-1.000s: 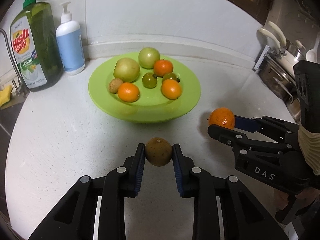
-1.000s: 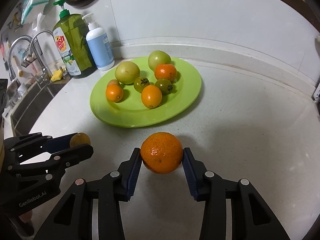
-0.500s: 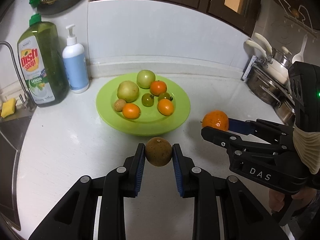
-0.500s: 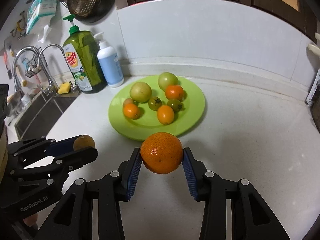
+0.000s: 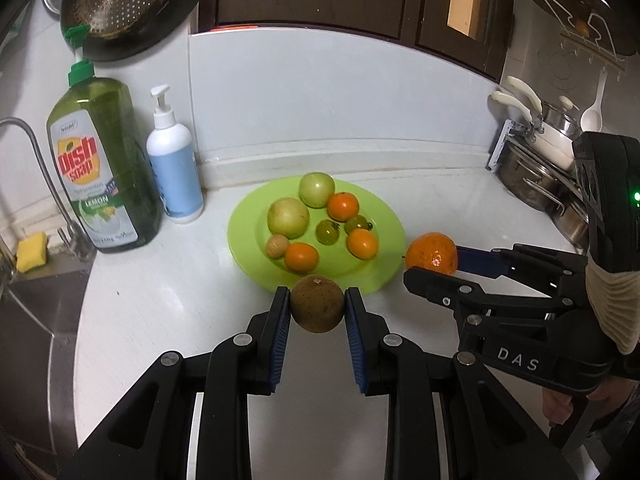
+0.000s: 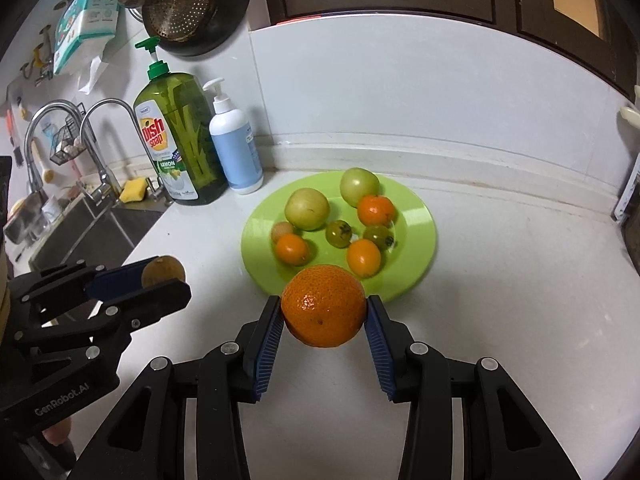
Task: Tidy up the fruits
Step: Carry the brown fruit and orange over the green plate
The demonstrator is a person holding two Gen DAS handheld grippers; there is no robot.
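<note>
Fruits lie on a round lime-green plate (image 5: 384,280) near the back of the white speckled bench (image 5: 160,320), its smooth rim bare on the near and right sides. The bench is open in front of the plate and to its right; its left edge drops into a steel sink (image 6: 80,232), and a raised white lip runs along the back wall. Left of the plate stand a tall green dish soap bottle (image 5: 100,176) and, just beside it, a white and blue pump bottle (image 5: 174,168). On the plate are two pale green apples (image 5: 288,217), three small glossy oranges (image 5: 302,257), two dark green tomatoes (image 5: 328,232) and a small tan fruit (image 5: 277,245). The right gripper (image 6: 325,320) clamps a large dimpled orange (image 6: 323,305) between its ribbed blue pads, held above the bench at the plate's near edge. The left gripper (image 5: 317,312), narrowly set, pinches a rough brown round fruit (image 5: 317,309) likewise off the surface.
</note>
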